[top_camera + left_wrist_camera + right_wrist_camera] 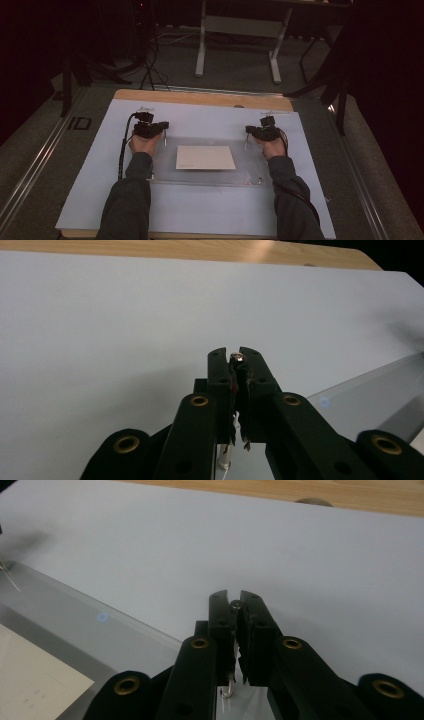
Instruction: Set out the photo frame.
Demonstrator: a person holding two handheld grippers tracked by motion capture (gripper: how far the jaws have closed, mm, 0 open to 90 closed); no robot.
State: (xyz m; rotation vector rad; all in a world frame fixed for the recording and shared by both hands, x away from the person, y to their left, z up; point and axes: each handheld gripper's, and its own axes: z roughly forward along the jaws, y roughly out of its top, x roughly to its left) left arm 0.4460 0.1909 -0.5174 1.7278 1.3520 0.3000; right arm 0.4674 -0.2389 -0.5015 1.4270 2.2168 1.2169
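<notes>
Two grippers pinch thin metal posts at the clear panel's (210, 177) far corners: left gripper (235, 360) and right gripper (235, 605); post bases hidden; high view shows a cream sheet (205, 157) mid-panel.

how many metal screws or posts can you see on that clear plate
4. One is pinched in the left tool at the clear plate's far-left corner, one in the right tool at the far-right corner, and two stand at the near corners.
</notes>
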